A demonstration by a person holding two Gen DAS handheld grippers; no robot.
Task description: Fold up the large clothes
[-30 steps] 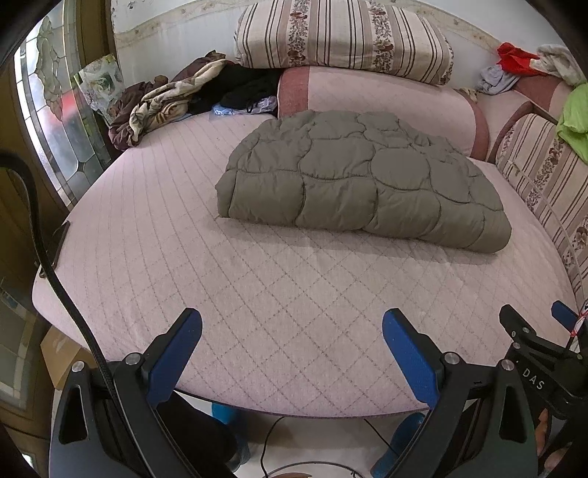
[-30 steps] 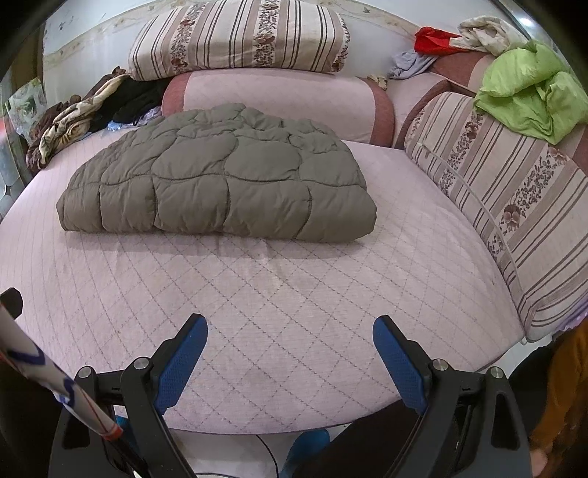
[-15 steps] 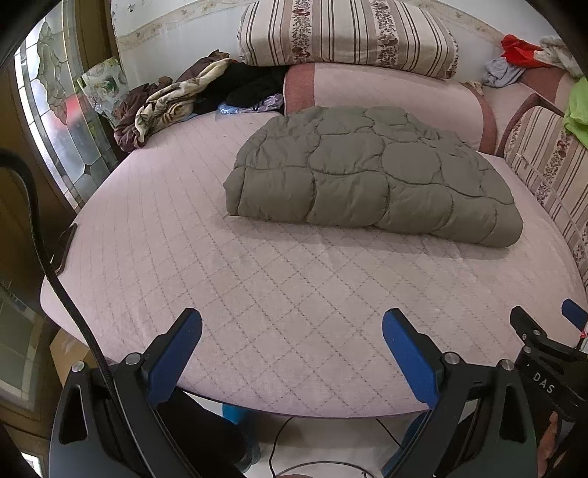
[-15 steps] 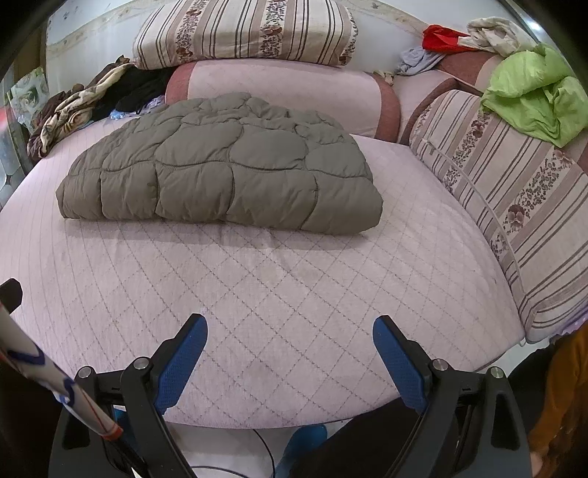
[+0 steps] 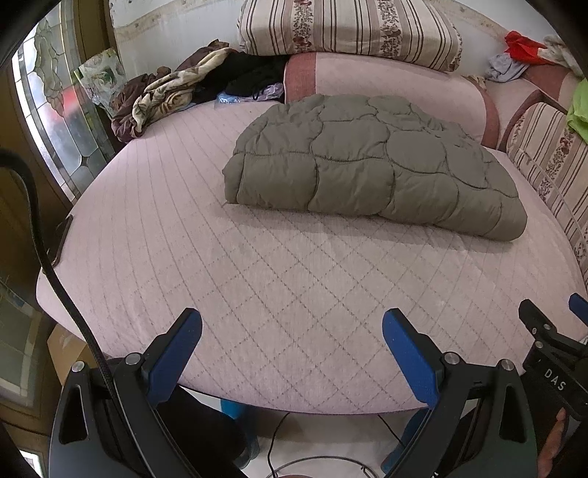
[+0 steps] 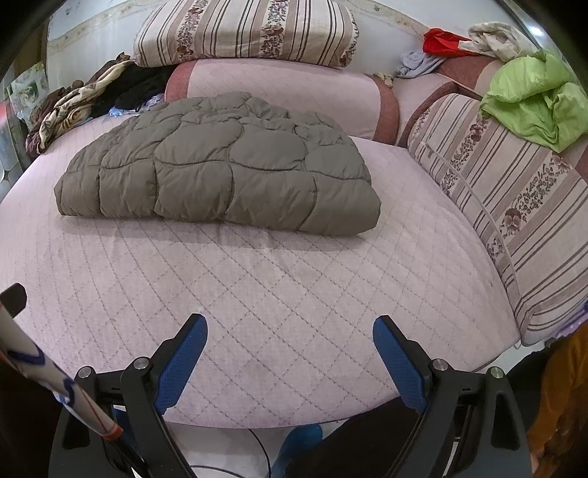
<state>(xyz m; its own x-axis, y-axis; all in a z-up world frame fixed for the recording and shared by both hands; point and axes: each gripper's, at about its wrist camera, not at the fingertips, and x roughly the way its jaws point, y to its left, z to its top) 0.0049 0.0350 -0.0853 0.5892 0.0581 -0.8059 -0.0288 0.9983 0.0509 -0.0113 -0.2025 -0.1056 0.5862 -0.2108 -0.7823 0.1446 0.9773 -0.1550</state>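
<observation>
A grey-green quilted padded garment (image 5: 367, 169) lies folded into a thick bundle on the pink quilted bed (image 5: 257, 279); it also shows in the right wrist view (image 6: 220, 172). My left gripper (image 5: 292, 323) is open and empty over the bed's near edge, well short of the garment. My right gripper (image 6: 290, 327) is open and empty, also at the near edge. The right gripper's body shows at the left view's right edge (image 5: 551, 353).
Striped pillows (image 6: 242, 33) and pink bolsters (image 6: 294, 95) line the back. A striped cushion (image 6: 514, 206) with a green cloth (image 6: 533, 95) stands at the right. A heap of clothes (image 5: 172, 95) lies back left by a glass door (image 5: 55, 121). Cables lie on the floor below.
Both grippers have moved slightly forward towards the bed, so the garment looks a little nearer. Both stay open. The garment has not moved.
</observation>
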